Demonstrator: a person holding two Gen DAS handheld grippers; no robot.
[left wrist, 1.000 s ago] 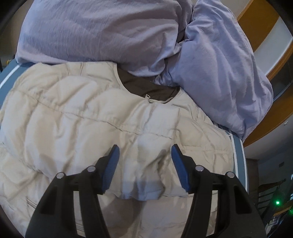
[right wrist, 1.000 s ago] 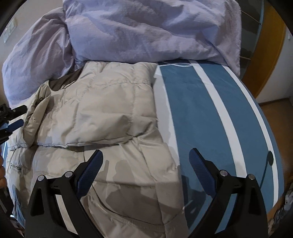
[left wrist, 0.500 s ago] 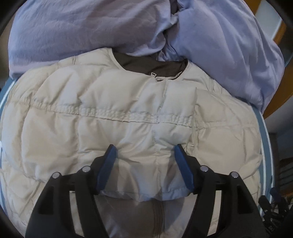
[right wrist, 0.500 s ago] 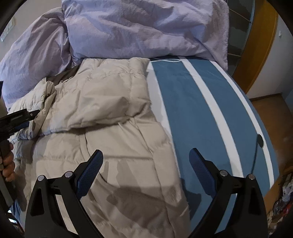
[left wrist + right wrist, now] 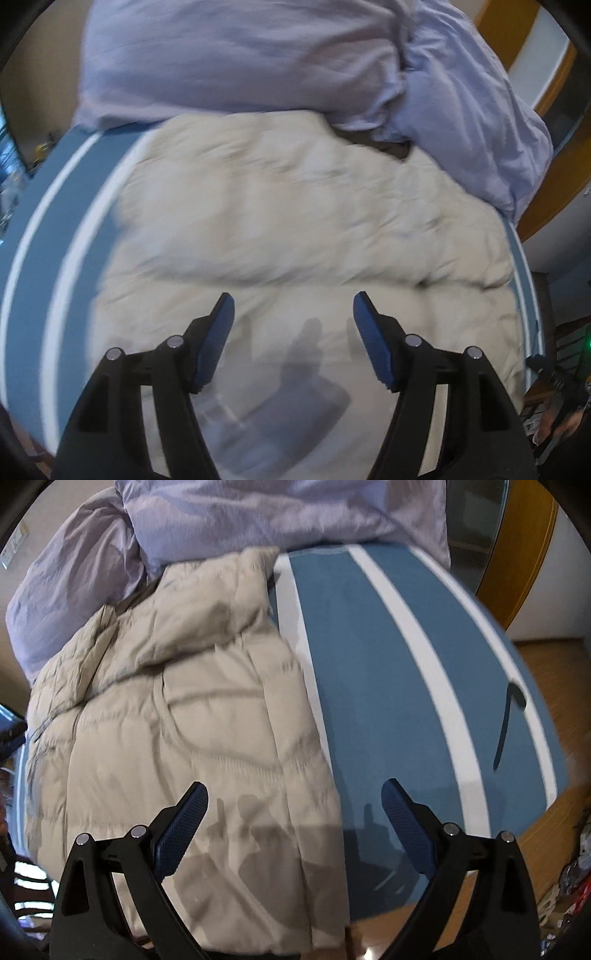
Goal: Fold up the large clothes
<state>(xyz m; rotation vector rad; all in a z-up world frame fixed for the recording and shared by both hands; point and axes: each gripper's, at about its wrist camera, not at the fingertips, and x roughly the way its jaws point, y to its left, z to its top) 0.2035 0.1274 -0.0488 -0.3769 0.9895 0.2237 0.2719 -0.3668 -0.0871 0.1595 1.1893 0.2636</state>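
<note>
A beige quilted puffer jacket [image 5: 295,221] lies spread on the bed, its dark-lined collar toward the lilac bedding. Its sleeves are folded in over the body. In the right wrist view the jacket [image 5: 184,720] fills the left half, with its right edge along a white stripe. My left gripper [image 5: 293,308] is open and empty, hovering above the jacket's lower part. My right gripper [image 5: 294,797] is open and empty, above the jacket's lower right edge. The left view is blurred by motion.
A blue bedsheet with white stripes [image 5: 388,664] covers the bed. A crumpled lilac duvet [image 5: 258,55] is piled at the head of the bed, touching the jacket's collar. Wooden floor [image 5: 546,650] and an orange wooden frame [image 5: 517,554] lie to the right.
My left gripper has let go of the jacket fold, opened wider and pulled back to the left; blue sheet now shows on its left. My right gripper has drawn back toward the bed's foot.
</note>
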